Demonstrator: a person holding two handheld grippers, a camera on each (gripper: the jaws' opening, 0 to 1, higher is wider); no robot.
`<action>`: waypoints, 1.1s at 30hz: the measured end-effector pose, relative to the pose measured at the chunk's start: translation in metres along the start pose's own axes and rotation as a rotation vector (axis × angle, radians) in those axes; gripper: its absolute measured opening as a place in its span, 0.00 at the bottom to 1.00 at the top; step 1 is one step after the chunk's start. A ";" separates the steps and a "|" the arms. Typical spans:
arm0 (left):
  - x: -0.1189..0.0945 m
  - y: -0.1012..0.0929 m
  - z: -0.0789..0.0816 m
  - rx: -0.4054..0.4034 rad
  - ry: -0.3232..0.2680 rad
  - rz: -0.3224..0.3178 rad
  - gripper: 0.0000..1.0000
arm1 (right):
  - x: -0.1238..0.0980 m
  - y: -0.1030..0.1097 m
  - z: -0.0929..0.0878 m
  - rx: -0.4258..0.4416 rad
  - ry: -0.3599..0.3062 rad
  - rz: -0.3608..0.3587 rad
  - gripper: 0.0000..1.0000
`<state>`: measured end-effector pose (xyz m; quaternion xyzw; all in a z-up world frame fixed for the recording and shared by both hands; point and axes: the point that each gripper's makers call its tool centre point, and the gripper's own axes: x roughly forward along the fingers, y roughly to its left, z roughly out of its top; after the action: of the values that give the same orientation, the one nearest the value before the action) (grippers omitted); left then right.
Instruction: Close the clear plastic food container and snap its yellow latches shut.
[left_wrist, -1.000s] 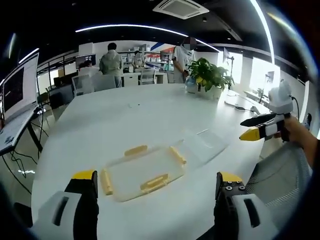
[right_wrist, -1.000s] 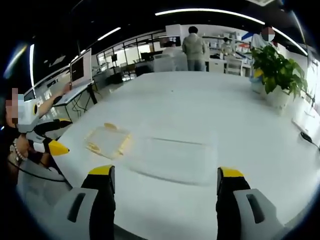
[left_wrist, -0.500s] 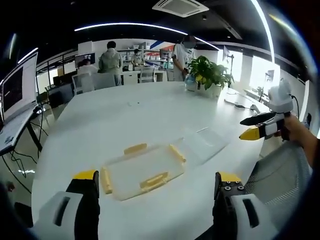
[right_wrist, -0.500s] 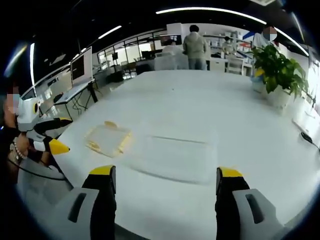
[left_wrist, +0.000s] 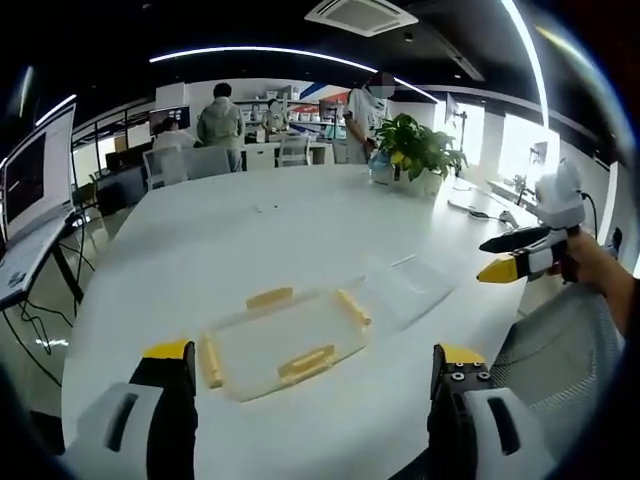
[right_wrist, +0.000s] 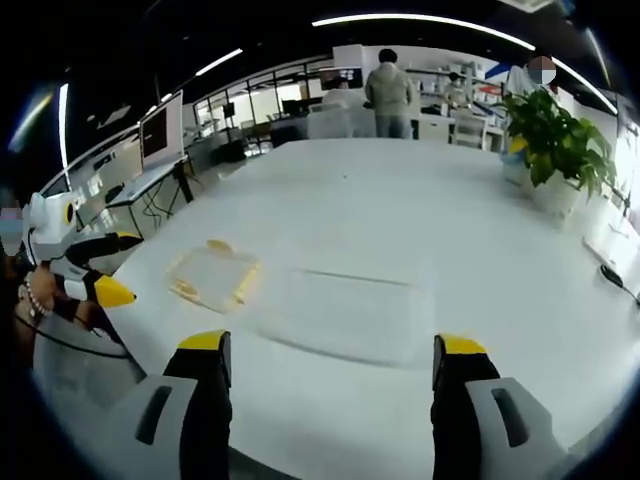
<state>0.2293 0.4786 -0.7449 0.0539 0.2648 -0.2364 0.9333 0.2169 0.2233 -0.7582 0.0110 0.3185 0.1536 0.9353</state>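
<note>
A clear flat lid with yellow latches on its sides lies on the white table, just ahead of my left gripper. That gripper is open and holds nothing. To the lid's right sits the clear container. My right gripper is open too, with the container right in front of it and the lid further left. Each gripper also appears in the other's view, held off the table's edge: the right gripper and the left gripper.
A potted plant stands at the table's far right side. A cable lies near the right edge. Desks with a monitor, chairs and several people are beyond the table. A person's knee is by the near edge.
</note>
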 end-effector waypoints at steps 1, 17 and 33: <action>0.000 0.000 0.000 0.001 0.002 -0.001 0.96 | 0.000 0.000 0.000 0.000 0.001 0.000 0.80; 0.000 0.000 -0.003 0.003 0.013 -0.004 0.99 | 0.000 -0.004 -0.003 0.000 0.014 -0.016 0.85; -0.007 0.034 -0.011 -0.043 0.018 -0.009 0.99 | -0.004 -0.003 0.003 0.041 -0.014 0.009 0.87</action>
<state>0.2354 0.5142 -0.7513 0.0346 0.2784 -0.2343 0.9308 0.2162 0.2193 -0.7537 0.0327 0.3152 0.1512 0.9363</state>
